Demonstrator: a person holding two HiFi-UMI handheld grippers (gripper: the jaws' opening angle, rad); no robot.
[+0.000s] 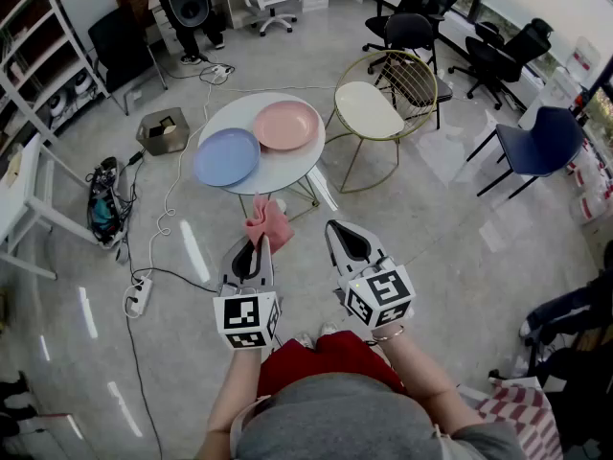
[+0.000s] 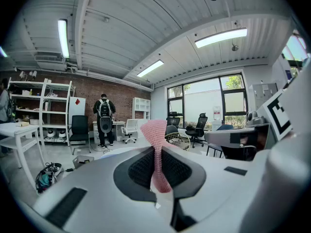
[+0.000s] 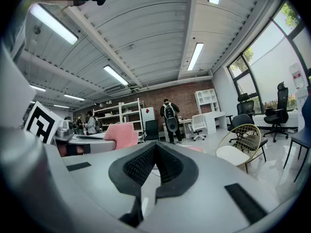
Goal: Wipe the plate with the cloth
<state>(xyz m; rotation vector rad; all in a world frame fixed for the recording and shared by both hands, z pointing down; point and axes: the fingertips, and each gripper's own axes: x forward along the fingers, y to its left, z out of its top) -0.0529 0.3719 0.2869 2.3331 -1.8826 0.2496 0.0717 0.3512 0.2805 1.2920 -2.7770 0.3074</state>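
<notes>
A pink cloth (image 1: 267,222) hangs from my left gripper (image 1: 255,247), which is shut on it; in the left gripper view the cloth (image 2: 156,149) stands pinched between the jaws. My right gripper (image 1: 340,232) is beside it, shut with nothing in it, and it shows the cloth (image 3: 121,135) at its left. Ahead on a small round white table (image 1: 287,168) lie a blue plate (image 1: 227,156) and a pink plate (image 1: 285,125). Both grippers are held short of the table, apart from the plates.
A gold wire chair with a cream seat (image 1: 369,110) stands right of the table. A navy chair (image 1: 541,144) is at the far right. Cables and a power strip (image 1: 140,296) lie on the floor at left, by a white shelf frame (image 1: 29,204). A person (image 2: 103,116) stands far off.
</notes>
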